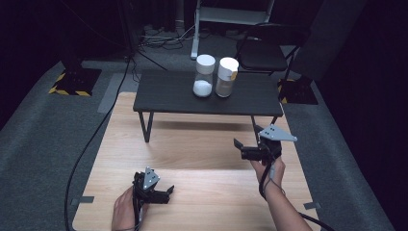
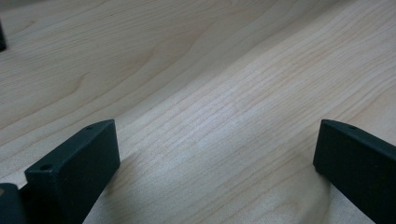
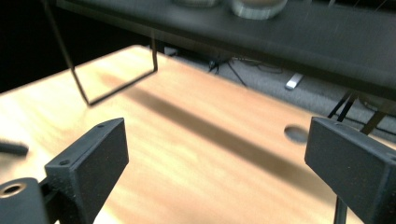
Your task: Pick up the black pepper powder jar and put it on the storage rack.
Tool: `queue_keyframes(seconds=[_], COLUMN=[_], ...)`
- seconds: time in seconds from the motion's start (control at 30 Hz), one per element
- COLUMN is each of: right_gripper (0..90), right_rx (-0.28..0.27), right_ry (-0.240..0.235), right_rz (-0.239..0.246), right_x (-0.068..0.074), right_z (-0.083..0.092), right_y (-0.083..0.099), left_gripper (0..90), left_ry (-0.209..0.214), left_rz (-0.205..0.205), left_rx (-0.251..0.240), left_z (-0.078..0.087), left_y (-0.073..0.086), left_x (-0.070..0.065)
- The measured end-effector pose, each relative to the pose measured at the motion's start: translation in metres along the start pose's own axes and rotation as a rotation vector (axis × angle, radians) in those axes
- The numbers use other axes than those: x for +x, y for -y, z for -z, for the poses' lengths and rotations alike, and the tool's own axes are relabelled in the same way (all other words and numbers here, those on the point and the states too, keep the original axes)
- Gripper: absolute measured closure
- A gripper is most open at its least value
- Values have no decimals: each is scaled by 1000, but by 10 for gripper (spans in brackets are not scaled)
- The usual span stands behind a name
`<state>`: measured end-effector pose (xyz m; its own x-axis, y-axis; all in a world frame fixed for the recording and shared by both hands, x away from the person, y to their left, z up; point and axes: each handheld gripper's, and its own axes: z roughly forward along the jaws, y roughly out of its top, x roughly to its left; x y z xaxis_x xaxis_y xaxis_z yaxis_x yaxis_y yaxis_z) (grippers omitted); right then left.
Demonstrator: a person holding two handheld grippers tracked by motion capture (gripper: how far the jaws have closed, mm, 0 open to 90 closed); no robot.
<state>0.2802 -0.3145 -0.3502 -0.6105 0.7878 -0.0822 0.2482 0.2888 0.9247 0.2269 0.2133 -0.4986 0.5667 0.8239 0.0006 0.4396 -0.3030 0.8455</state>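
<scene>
Although both tools are out over the wooden table (image 1: 202, 144), neither has anything in it. Nearest the person, the left gripper (image 1: 166, 191) rests low on the wood at the near edge, its jaws spread wide with only bare grain between them in the left gripper view. Farther out and to the right, the right gripper (image 1: 239, 148) is held above the table, jaws also spread apart and empty, aimed toward the left across the boards; its own view looks under the small black side table (image 1: 168, 96) that stands on the far end of the wood. On top of that dark table, well apart from both grippers, stand two jars side by side: the jar with white powder (image 1: 204, 75) on the left and the jar with the beige contents (image 1: 226, 77) just beside it on the right, both upright with white lids on. Judging by this, the work is at its start: no jar is touched, lifted or opened, and the whole reach, grasp and handling are left.
</scene>
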Motion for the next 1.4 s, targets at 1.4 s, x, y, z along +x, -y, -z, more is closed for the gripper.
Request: queue_keyframes(seconds=[1.4], right_gripper=[30], right_rx=[347], right_ry=[-80], right_rz=[-60], right_x=[9], right_z=[-7], right_y=[109], left_gripper=[0], left_ry=[20], left_rz=[-16], left_rx=[-1], left_z=[0], left_y=[0], left_x=[7])
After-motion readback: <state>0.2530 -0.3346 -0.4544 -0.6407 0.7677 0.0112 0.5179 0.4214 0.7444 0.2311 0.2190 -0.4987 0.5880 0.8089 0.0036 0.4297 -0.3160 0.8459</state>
